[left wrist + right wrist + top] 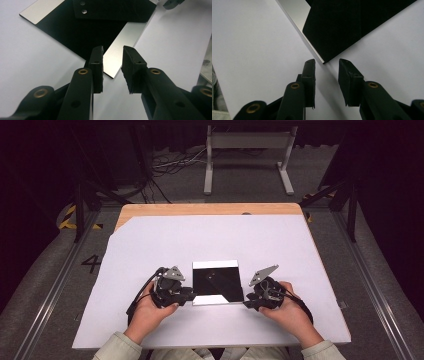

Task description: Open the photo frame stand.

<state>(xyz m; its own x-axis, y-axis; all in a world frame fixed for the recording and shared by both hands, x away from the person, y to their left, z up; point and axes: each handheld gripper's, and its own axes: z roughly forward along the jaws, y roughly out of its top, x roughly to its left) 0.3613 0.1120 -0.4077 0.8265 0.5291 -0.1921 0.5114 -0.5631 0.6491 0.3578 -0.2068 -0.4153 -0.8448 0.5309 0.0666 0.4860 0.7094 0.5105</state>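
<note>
Mirror plate [216, 282]: lies flat on the white sheet [150, 245], between the two grippers.
Left gripper [113, 62]: jaws apart, astride the plate's near corner — no pad pressing it.
Right gripper [326, 71]: jaws parted, released — the plate's corner just ahead of the tips.

a white sheet [150, 250] covers the wooden worktop [200, 209]; behind stand a grey frame [247, 142] and cables [170, 165].

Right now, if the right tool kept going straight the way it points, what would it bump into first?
Most likely the near corner of the shiny square plate: the right tool points straight at it with open jaws, though how much gap remains is hard to judge.
</note>
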